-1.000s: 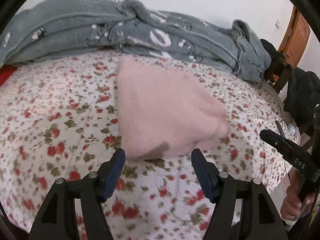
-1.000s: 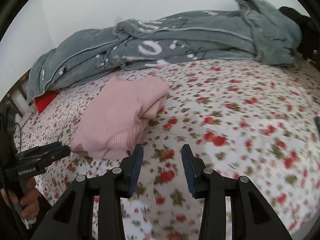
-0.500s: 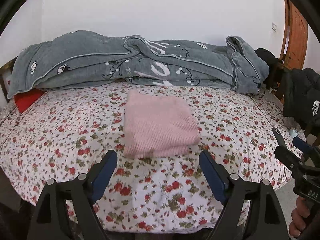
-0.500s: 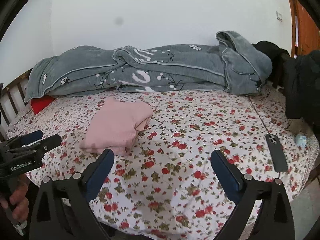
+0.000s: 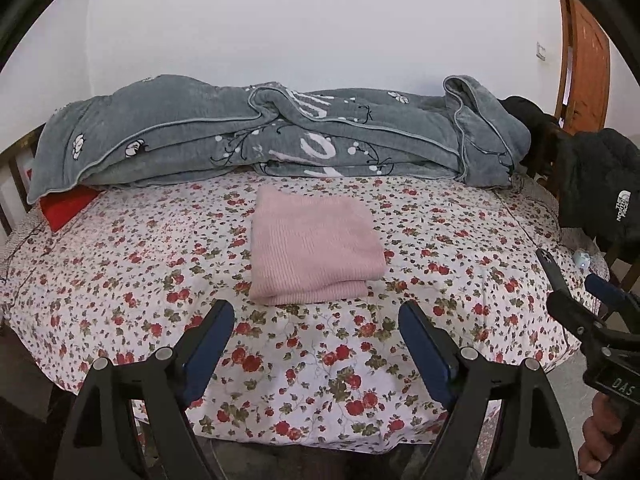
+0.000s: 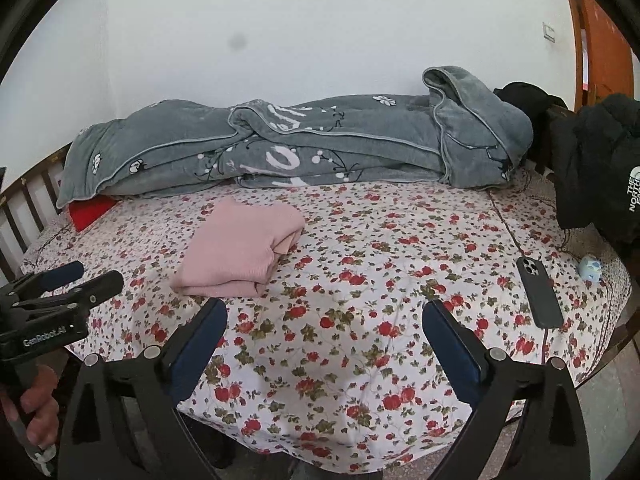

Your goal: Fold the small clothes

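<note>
Both my grippers, left [image 5: 316,336] and right [image 6: 325,334], gaping wide, gripping nothing. Pink garment [image 5: 310,246] lying folded mid-bed [image 5: 120,288], 12 o'clock of left. Fold looking finished; next move: fetching another garment.

**Around the bed: bedding, a phone and a jacket**

A bed [image 6: 360,320] covered in a white sheet with red flowers fills both views. A rumpled grey blanket [image 6: 320,152] with white flower and letter print lies along its far side against a white wall [image 6: 320,32]. A red pillow [image 6: 90,210] peeks from under the blanket's left end. A dark phone [image 6: 538,296] lies face down near the right edge, with a small pale blue object [image 6: 590,267] just beyond it. A black jacket [image 6: 600,168] hangs at the right, before an orange-brown door [image 5: 586,48].
</note>
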Motion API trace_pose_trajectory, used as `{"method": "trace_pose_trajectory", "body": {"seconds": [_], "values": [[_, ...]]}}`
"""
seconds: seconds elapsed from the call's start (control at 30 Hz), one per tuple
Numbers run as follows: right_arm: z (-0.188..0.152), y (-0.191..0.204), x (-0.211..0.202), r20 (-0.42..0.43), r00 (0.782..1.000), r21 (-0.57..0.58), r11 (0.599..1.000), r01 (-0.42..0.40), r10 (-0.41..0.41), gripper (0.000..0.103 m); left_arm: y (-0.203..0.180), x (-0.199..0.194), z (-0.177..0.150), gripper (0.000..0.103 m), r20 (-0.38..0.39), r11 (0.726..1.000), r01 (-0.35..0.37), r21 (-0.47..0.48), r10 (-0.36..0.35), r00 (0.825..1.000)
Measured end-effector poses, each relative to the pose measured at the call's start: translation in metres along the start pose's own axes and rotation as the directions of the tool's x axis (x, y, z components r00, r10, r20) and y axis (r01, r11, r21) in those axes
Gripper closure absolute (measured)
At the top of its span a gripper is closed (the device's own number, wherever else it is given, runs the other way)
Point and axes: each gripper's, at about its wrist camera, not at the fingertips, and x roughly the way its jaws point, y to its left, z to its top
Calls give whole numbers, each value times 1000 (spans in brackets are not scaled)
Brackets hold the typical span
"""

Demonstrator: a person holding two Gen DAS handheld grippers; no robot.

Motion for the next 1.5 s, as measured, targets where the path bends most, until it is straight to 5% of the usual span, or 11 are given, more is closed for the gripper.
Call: {"method": "trace_pose_trajectory", "body": {"seconds": [1.5], "values": [[-3,2,-4,-9,1000,19,1000,2,-2,6,-1,-10,0,18,15,1000,3,-5,-3,1000]]}}
